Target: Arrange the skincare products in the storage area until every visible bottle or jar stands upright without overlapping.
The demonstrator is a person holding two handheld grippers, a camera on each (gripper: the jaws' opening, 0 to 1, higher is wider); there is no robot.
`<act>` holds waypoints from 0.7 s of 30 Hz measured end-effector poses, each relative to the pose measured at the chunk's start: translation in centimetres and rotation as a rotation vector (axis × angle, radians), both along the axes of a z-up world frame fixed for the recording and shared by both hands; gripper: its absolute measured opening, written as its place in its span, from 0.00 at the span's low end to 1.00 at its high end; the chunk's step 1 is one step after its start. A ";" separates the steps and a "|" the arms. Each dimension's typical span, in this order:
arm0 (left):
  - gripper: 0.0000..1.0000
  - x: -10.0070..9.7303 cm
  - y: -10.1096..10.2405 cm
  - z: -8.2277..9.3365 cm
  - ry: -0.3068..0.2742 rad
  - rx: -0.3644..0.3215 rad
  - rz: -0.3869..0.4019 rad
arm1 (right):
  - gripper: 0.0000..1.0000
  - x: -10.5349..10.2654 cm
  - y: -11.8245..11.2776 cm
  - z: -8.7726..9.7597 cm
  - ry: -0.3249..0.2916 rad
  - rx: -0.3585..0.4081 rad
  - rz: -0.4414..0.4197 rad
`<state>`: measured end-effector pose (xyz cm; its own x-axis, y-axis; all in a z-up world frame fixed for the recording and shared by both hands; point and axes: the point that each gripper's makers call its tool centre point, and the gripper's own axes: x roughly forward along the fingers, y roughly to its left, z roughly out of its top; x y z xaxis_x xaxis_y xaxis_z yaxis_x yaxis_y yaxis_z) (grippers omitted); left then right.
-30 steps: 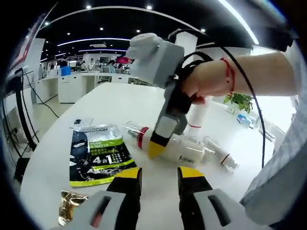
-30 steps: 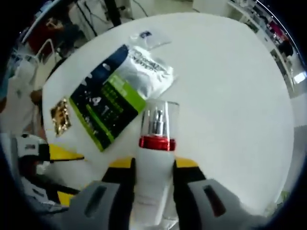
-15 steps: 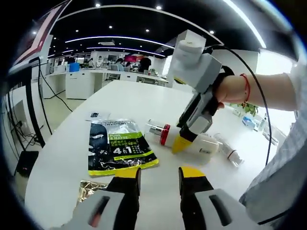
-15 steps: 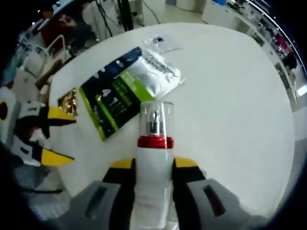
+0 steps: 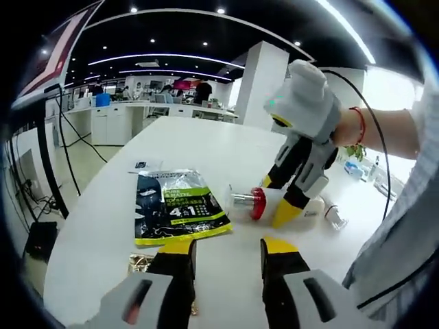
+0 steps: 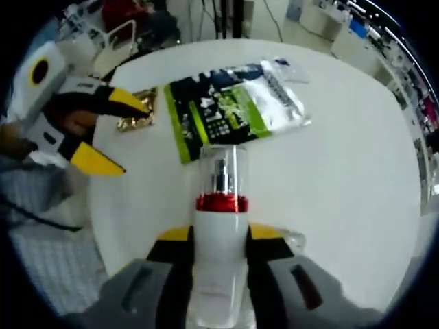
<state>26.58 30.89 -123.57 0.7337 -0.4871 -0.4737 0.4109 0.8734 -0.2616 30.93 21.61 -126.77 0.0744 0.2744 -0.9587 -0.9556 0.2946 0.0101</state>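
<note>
Looking along the left claw (image 5: 225, 252), its yellow-tipped jaws stand apart with nothing between them, waiting low over the white table (image 5: 185, 147). At two o'clock the right claw (image 5: 281, 199) grips a white pump bottle (image 5: 310, 205) with a red collar, held sideways, probably partway through being turned upright. A green and black sachet pack (image 5: 177, 214) lies flat at eleven o'clock, a gold wrapper (image 5: 139, 260) just beside the jaws.

In the right gripper view, the jaws clamp the bottle's white body (image 6: 218, 264); its clear cap points to twelve o'clock, above the pack (image 6: 230, 108). The left claw (image 6: 110, 130) sits open at ten o'clock.
</note>
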 end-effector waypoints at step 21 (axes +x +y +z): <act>0.49 -1.5 -4.5 -1.3 -0.072 0.014 -0.297 | 0.28 -5.8 0.2 0.0 0.003 -0.001 0.573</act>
<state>25.05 26.40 -124.89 0.5920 -0.6792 -0.4339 0.6661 0.7154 -0.2110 25.11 21.86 -126.73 -0.0889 0.2690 -0.9590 -0.9627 -0.2702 0.0135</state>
